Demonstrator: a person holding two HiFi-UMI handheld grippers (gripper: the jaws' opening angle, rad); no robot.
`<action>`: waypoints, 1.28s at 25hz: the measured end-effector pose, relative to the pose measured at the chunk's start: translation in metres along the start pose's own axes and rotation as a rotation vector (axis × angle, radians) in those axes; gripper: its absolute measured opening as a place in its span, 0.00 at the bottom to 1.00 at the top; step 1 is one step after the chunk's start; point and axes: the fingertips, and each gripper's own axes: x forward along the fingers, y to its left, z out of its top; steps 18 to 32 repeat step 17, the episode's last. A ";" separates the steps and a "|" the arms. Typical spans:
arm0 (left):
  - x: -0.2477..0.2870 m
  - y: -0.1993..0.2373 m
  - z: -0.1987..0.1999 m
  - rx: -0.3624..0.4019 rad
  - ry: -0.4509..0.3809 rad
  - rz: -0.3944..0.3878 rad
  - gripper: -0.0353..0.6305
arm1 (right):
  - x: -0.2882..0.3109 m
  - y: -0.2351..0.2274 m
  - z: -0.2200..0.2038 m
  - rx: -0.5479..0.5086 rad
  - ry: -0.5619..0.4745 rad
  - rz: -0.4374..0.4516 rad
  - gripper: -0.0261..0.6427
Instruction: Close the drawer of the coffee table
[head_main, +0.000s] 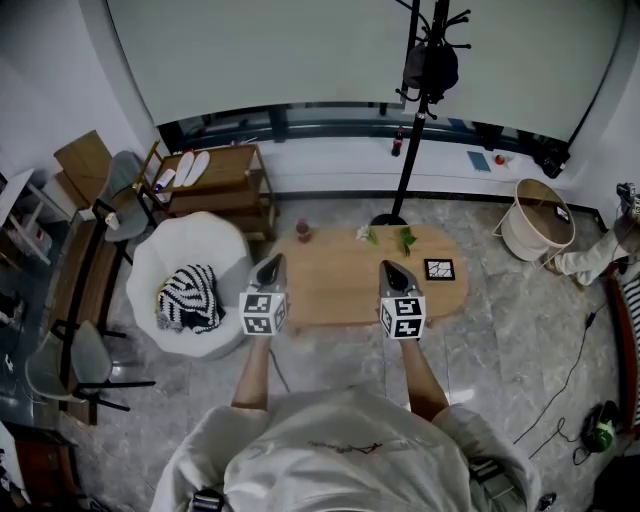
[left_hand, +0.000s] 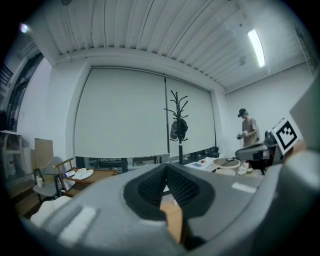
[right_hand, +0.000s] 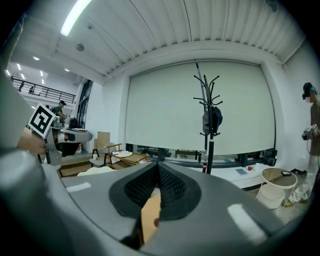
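Note:
An oval wooden coffee table (head_main: 340, 285) stands just ahead of me in the head view; no drawer front shows from above. My left gripper (head_main: 272, 264) hovers over the table's near left edge, jaws shut and empty. My right gripper (head_main: 392, 268) hangs over the near right part, also shut with nothing in it. In the left gripper view the left gripper (left_hand: 166, 167) has its pads together, with the tabletop (left_hand: 172, 217) showing below them. The right gripper view shows the right gripper (right_hand: 158, 166) the same way, with the tabletop (right_hand: 148, 216) below.
On the table sit a small dark cup (head_main: 303, 231), green sprigs (head_main: 405, 240) and a black-and-white square (head_main: 439, 269). A white armchair (head_main: 165, 255) with a striped cushion stands left, a coat stand (head_main: 415, 110) behind, a round basket (head_main: 538, 218) right. Cables lie on the floor (head_main: 560, 390).

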 end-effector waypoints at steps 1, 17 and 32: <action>-0.001 -0.001 -0.001 0.000 0.001 0.000 0.05 | -0.001 0.000 -0.001 -0.001 0.001 -0.002 0.04; -0.004 -0.008 -0.005 -0.009 0.004 0.006 0.05 | -0.007 -0.002 -0.006 -0.006 0.005 0.001 0.04; -0.004 -0.008 -0.005 -0.009 0.004 0.006 0.05 | -0.007 -0.002 -0.006 -0.006 0.005 0.001 0.04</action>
